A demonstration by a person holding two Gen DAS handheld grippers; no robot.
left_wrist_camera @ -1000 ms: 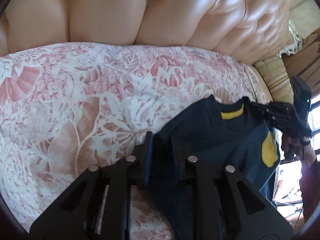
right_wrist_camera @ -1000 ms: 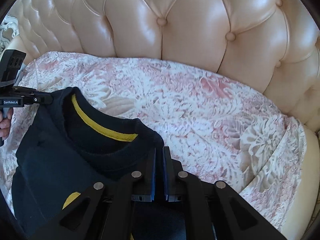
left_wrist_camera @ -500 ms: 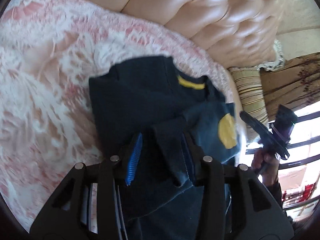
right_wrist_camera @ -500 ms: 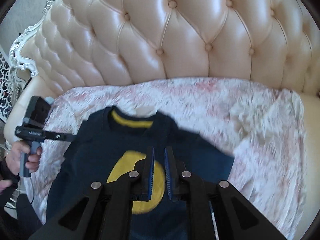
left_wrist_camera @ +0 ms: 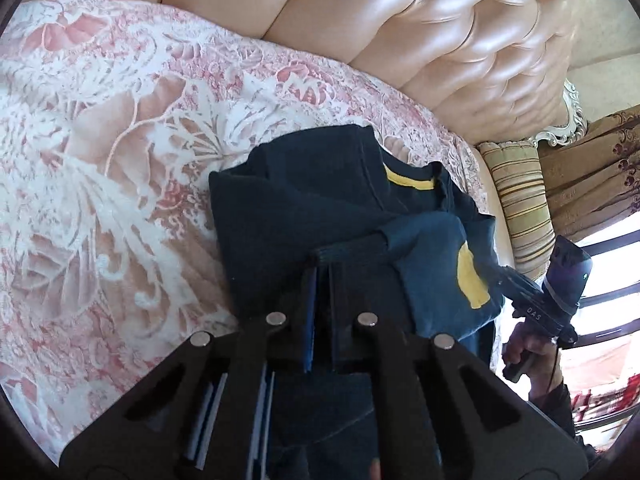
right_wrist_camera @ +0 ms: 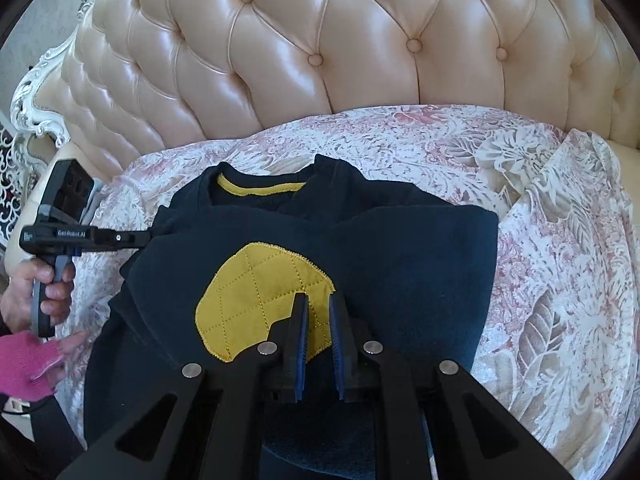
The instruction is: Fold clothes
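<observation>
On the sofa cover [right_wrist_camera: 560,240], the left gripper [left_wrist_camera: 320,268] apparently pinches the sweater [right_wrist_camera: 400,260]; the right gripper [right_wrist_camera: 319,300] hovers nearly closed, empty.

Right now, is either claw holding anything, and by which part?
The left claw pinches the navy sweater by a ribbed edge. The right claw hovers over its yellow patch, gripping nothing.

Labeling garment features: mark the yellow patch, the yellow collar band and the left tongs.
yellow patch [right_wrist_camera: 256,300], right wrist view, middle of the quilted area.
yellow collar band [right_wrist_camera: 260,191], right wrist view, centre of the strip inside the neck.
left tongs [right_wrist_camera: 149,236], right wrist view, fingertips at the sweater's edge.
</observation>
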